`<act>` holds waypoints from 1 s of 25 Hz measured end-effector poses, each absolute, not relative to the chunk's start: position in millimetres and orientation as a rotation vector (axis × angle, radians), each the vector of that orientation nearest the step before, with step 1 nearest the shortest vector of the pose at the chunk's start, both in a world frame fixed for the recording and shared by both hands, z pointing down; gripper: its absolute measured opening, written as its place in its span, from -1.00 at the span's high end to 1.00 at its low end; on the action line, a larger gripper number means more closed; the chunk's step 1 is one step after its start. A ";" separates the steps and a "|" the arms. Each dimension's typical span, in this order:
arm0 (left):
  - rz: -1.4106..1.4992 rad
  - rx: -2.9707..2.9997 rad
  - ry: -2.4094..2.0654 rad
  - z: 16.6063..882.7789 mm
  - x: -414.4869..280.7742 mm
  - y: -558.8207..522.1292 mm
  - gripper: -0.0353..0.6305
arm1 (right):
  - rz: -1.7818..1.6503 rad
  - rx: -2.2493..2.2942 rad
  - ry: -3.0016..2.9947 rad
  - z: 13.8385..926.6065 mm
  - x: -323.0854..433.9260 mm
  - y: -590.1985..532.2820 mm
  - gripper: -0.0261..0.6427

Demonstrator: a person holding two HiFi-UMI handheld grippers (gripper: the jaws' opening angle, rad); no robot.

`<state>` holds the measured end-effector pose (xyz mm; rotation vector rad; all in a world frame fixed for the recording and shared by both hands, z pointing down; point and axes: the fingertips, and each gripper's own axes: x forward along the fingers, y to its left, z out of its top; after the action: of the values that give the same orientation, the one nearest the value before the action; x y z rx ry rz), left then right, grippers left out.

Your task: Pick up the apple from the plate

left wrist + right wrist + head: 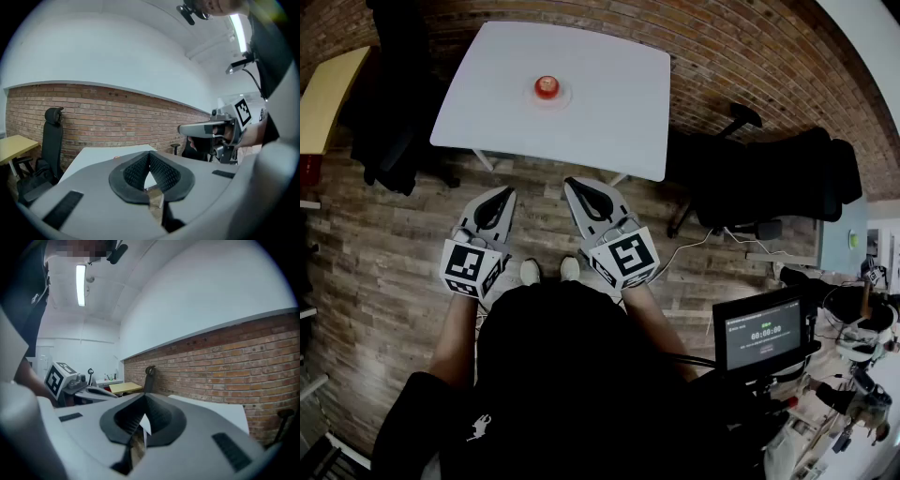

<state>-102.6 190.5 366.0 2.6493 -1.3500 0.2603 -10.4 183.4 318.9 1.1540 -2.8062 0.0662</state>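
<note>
The apple (547, 87) sits on a plate (566, 95) at top centre of the white table (609, 103). Below it, mid-frame, the left gripper (502, 194) and right gripper (576, 186) are both closed and empty.

pretty even indoor light, ceiling tube light (80, 284) glowing overhead in both gripper views, white table (609, 103) bright, shadows faint and soft, heavy fisheye warp, black vignette corners, left gripper (150, 155) mushy up close, head view sharper
</note>
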 end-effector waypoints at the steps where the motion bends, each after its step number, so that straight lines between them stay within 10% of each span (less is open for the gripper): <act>1: 0.259 2.645 -1.350 366.4 -104.1 188.9 0.88 | 0.067 1.158 -2.803 319.2 -10.2 182.7 0.92; 25: 0.156 2.656 -1.313 373.5 -171.5 202.4 0.88 | 0.134 1.269 -2.782 325.7 -49.3 194.1 0.92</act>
<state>-171.5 202.4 373.5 2.6559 -1.3135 0.1561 -49.3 194.1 325.7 1.2687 -2.7821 0.1339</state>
